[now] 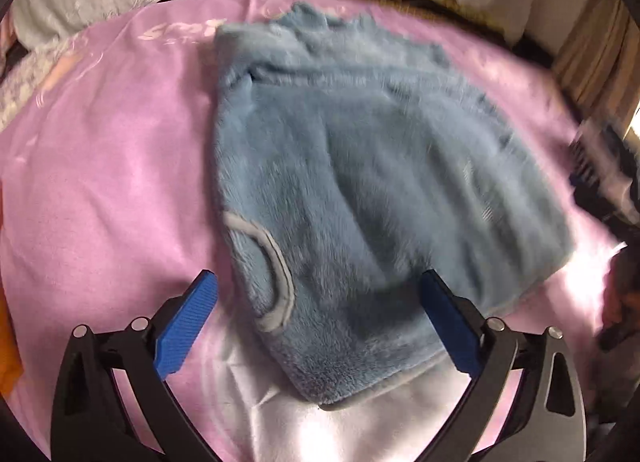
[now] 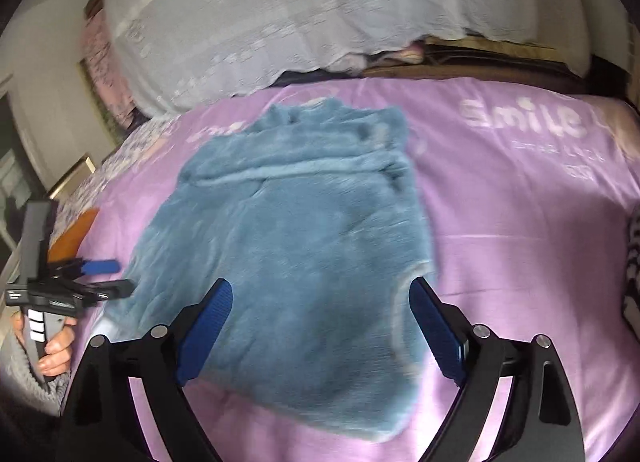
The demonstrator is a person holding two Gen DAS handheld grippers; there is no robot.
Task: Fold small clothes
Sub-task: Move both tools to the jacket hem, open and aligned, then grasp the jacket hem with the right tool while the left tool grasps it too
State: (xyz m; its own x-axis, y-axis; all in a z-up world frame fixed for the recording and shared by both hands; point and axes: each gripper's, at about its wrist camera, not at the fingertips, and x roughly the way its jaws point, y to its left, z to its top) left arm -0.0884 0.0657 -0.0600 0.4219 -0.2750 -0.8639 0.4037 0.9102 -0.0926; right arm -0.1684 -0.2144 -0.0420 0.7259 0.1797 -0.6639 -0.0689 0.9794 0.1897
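1. On the bed, spread over a pink printed bedsheet [image 2: 520, 222], lies a small fluffy blue fleece garment [image 2: 288, 246] with pale grey trim, flat and folded along one side.
2. We see our left gripper [image 1: 318, 290] hovering above the garment's near edge, jaws wide apart and holding nothing.
3. Our right gripper [image 2: 320, 298] likewise hangs over the garment, jaws spread and empty.
4. From the right wrist view, a hand [image 2: 52, 350] grips the left tool's handle at the bed's left side.
5. Behind the sheet rests a white lace-patterned cover [image 2: 320, 14]; what it drapes looks like pillows, though blur leaves us unsure.
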